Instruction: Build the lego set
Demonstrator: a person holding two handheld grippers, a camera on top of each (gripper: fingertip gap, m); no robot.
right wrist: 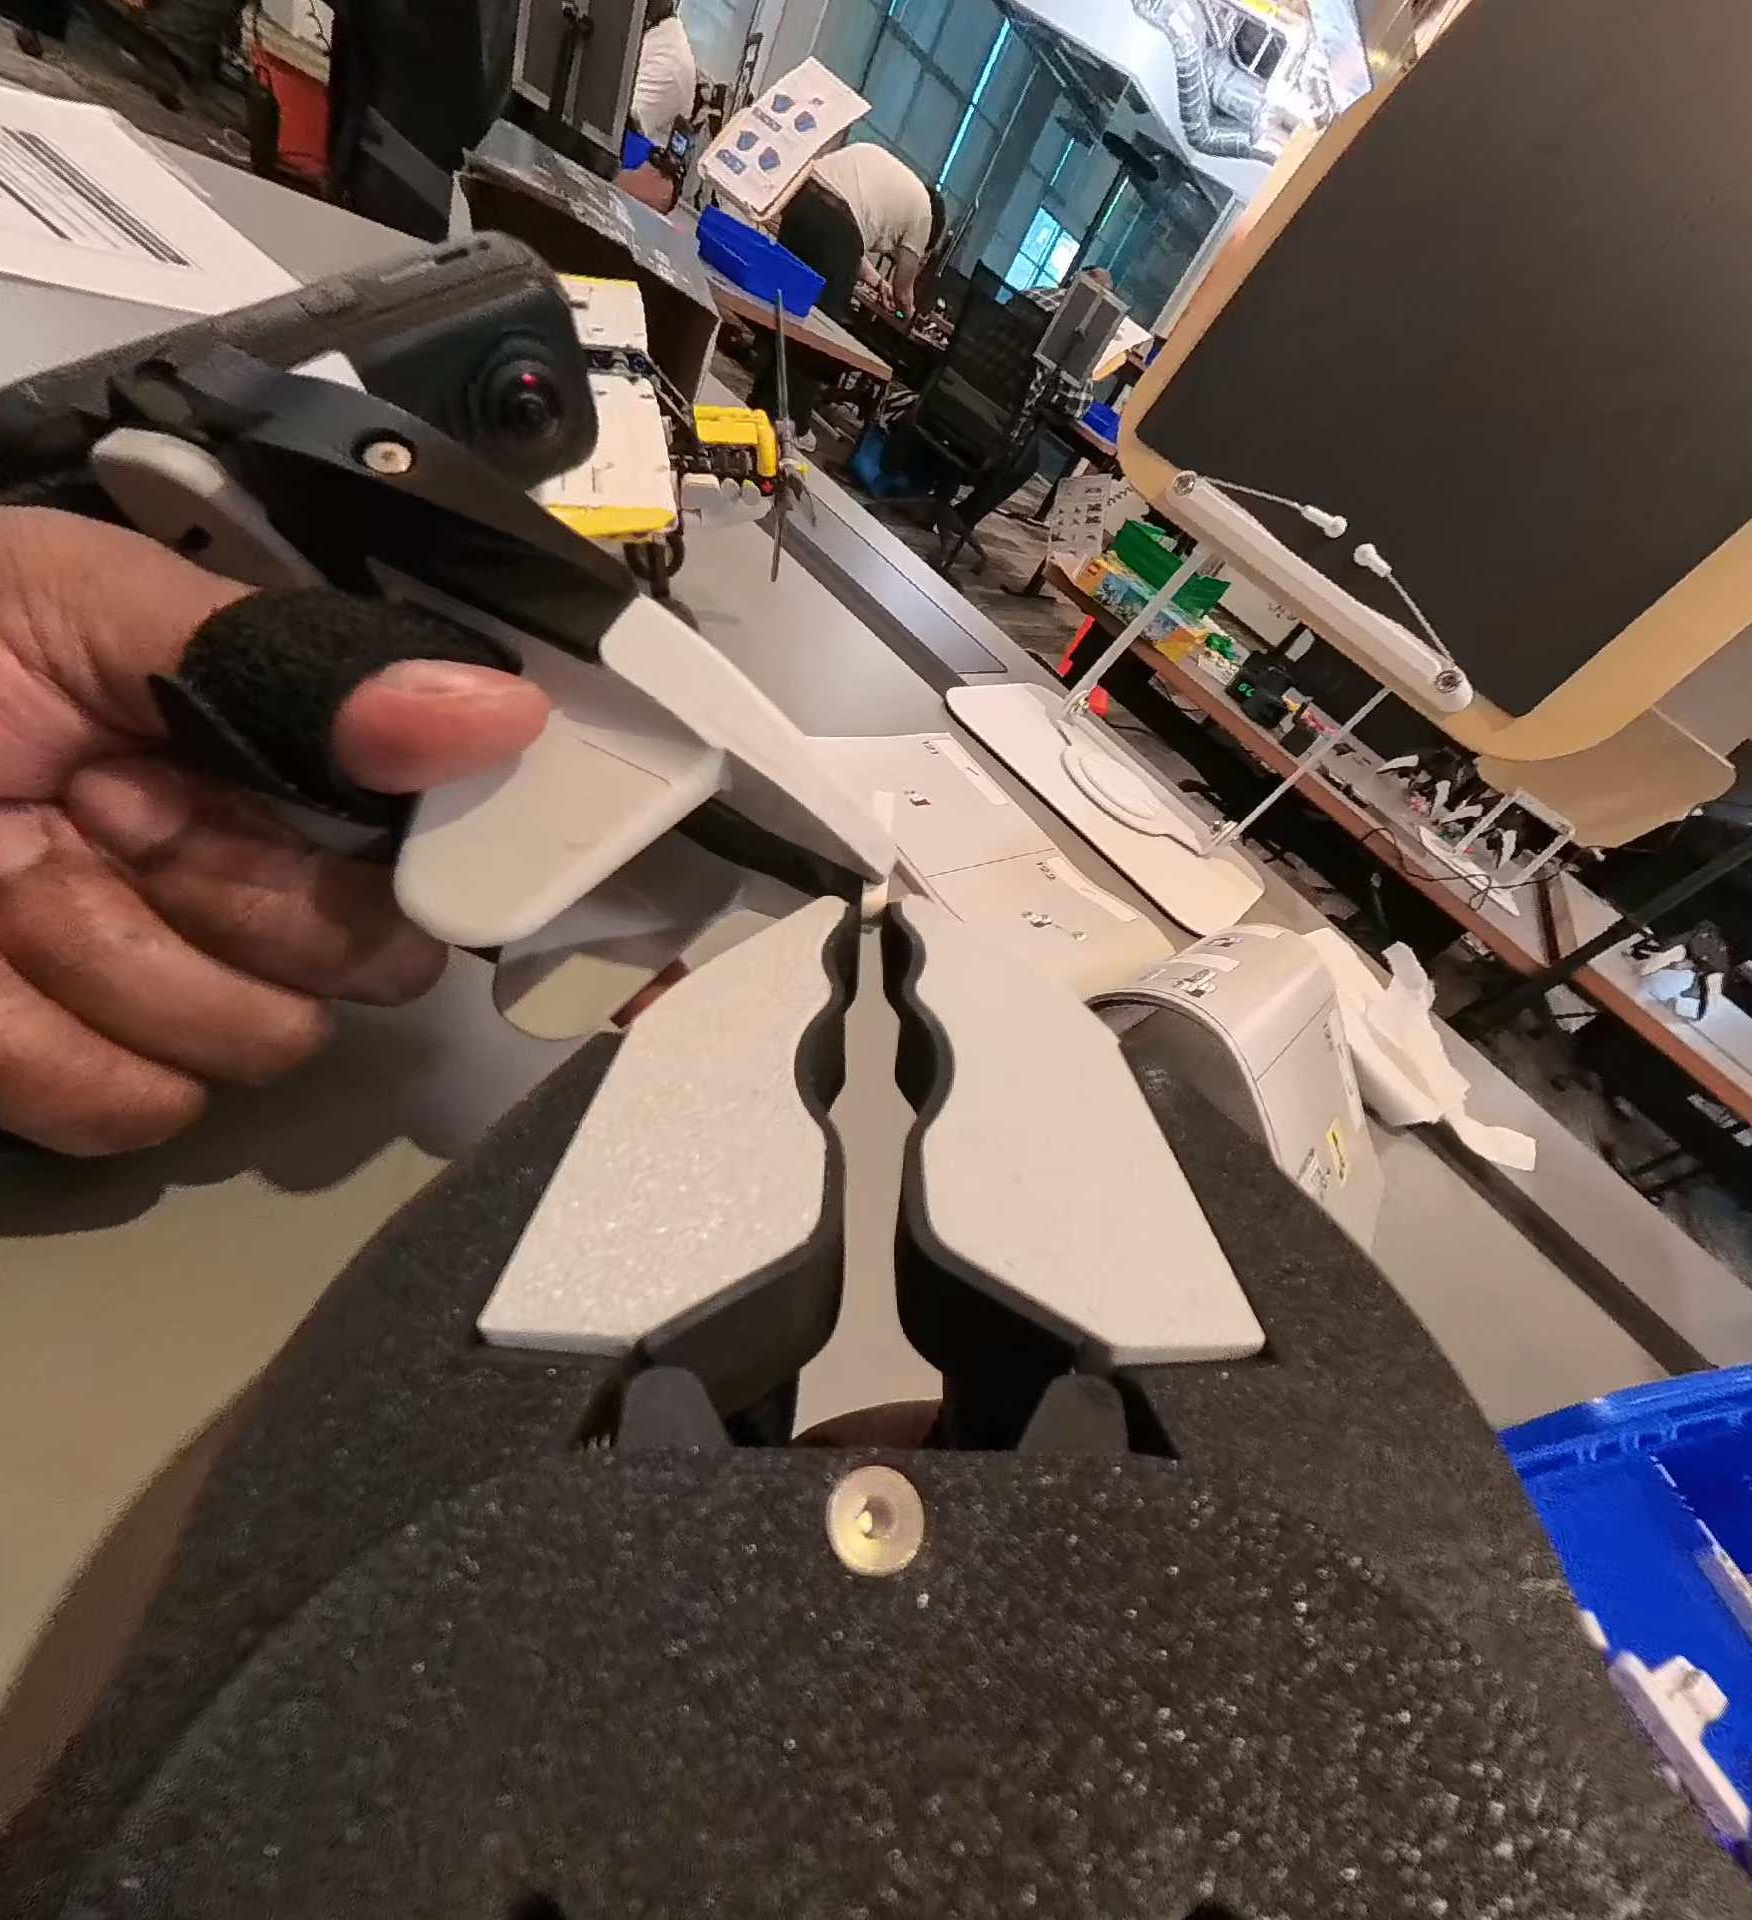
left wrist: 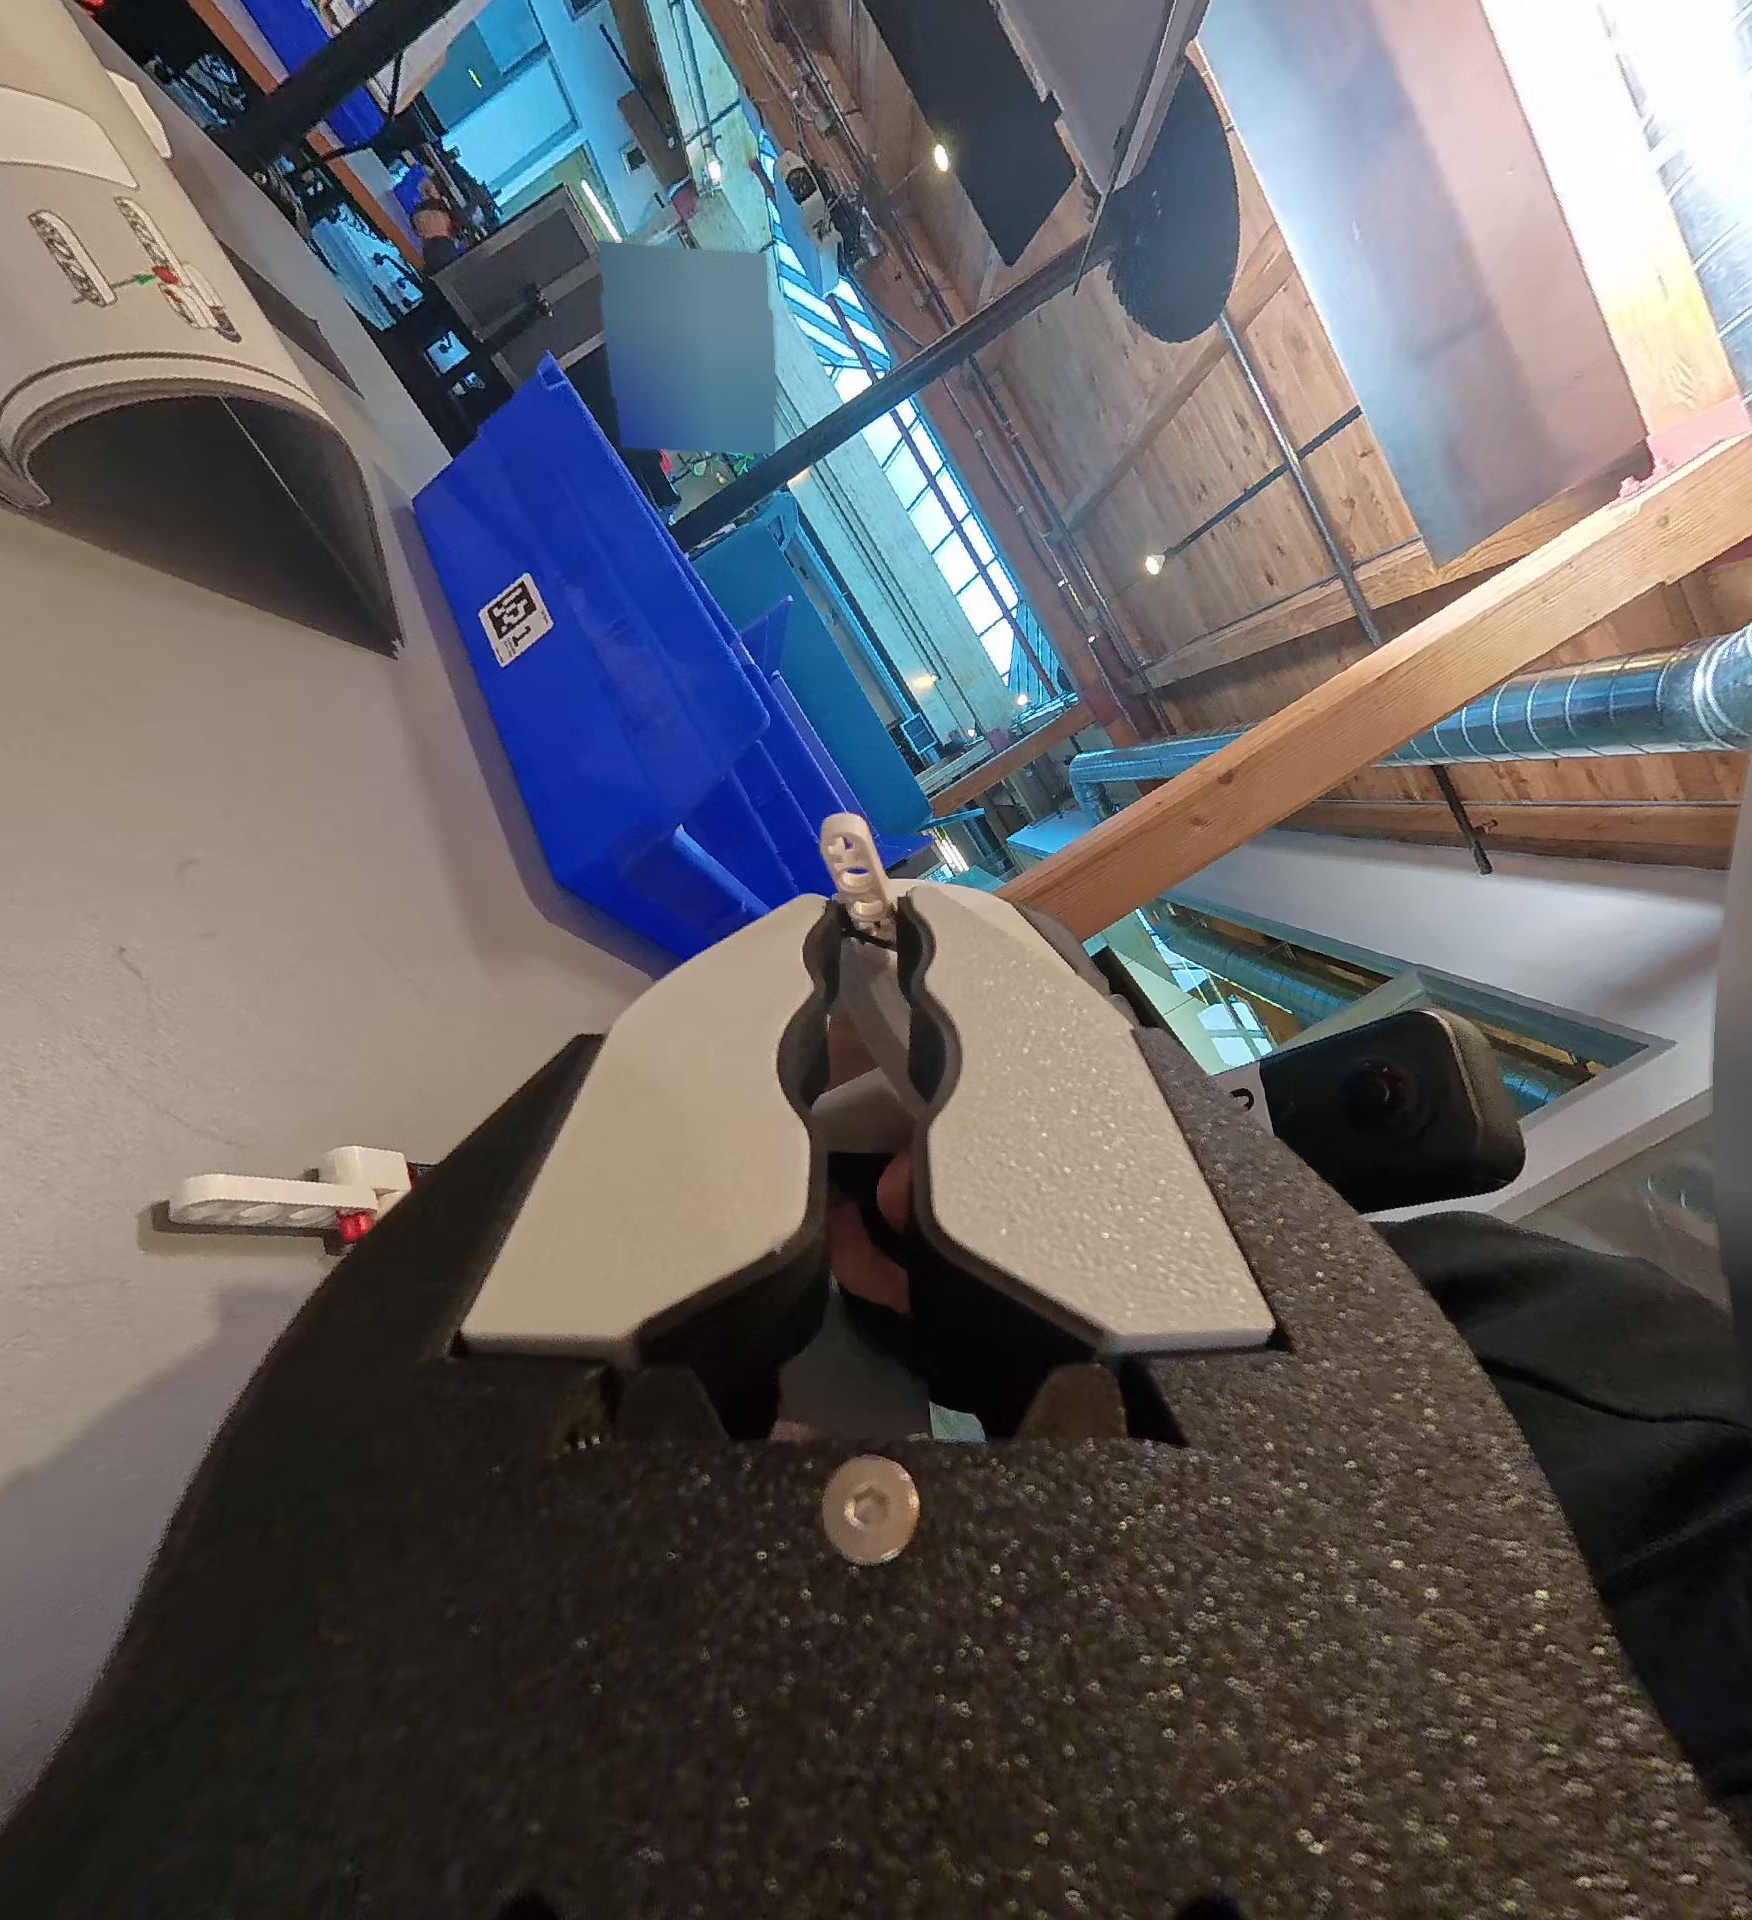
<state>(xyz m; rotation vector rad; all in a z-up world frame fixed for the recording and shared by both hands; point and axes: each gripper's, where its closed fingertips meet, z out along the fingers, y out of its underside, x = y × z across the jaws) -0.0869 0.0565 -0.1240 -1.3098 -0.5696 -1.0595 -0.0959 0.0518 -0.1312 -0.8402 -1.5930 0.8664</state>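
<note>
In the left wrist view my left gripper (left wrist: 864,914) is shut on a small white beam with holes (left wrist: 848,862), which sticks out past the fingertips above the grey table (left wrist: 176,883). In the right wrist view my right gripper (right wrist: 870,916) is closed at the tips on a small cream peg (right wrist: 873,900). The left gripper (right wrist: 877,868), held by a hand (right wrist: 124,831), comes in from the left, and its tips meet mine over the peg. The right gripper's camera (left wrist: 1391,1112) shows just beyond my left fingers.
A blue bin (left wrist: 591,675) and an open instruction booklet (left wrist: 124,312) lie on the table. A white part with red pins (left wrist: 280,1205) lies to the left. Another blue bin with white parts (right wrist: 1682,1558), a curled booklet (right wrist: 1246,1018) and a lamp base (right wrist: 1111,790) are to the right. Less than 4 cm separates the two grippers' tips.
</note>
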